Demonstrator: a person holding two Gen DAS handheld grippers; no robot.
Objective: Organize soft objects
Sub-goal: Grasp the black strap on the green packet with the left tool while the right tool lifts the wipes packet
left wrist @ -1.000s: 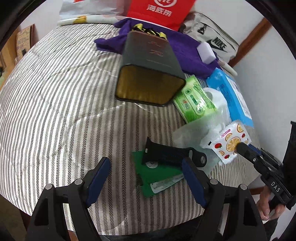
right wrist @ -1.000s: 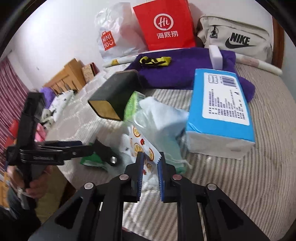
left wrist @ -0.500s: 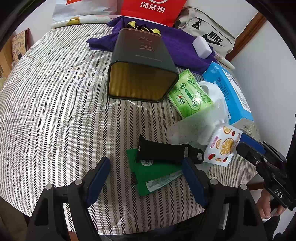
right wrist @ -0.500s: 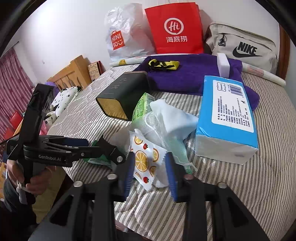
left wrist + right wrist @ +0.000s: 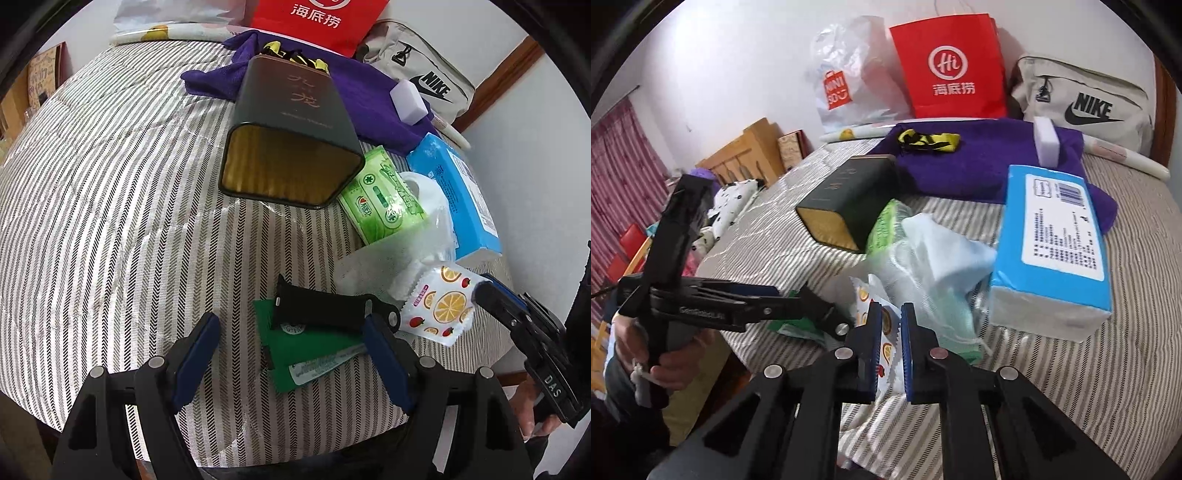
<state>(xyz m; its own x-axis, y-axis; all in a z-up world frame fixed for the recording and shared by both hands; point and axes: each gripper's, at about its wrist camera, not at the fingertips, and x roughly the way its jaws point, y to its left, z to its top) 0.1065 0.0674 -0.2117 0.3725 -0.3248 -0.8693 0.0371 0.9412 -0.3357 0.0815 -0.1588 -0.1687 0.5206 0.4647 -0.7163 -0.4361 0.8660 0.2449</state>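
one fruit-print packet [image 5: 886,332] pinched in right tool [image 5: 888,345]; left tool [image 5: 288,354] gapes.

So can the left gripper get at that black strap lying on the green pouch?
Probably yes. The left gripper hangs with jaws wide just short of the black strap, which lies on top of the green pouch with nothing covering it.
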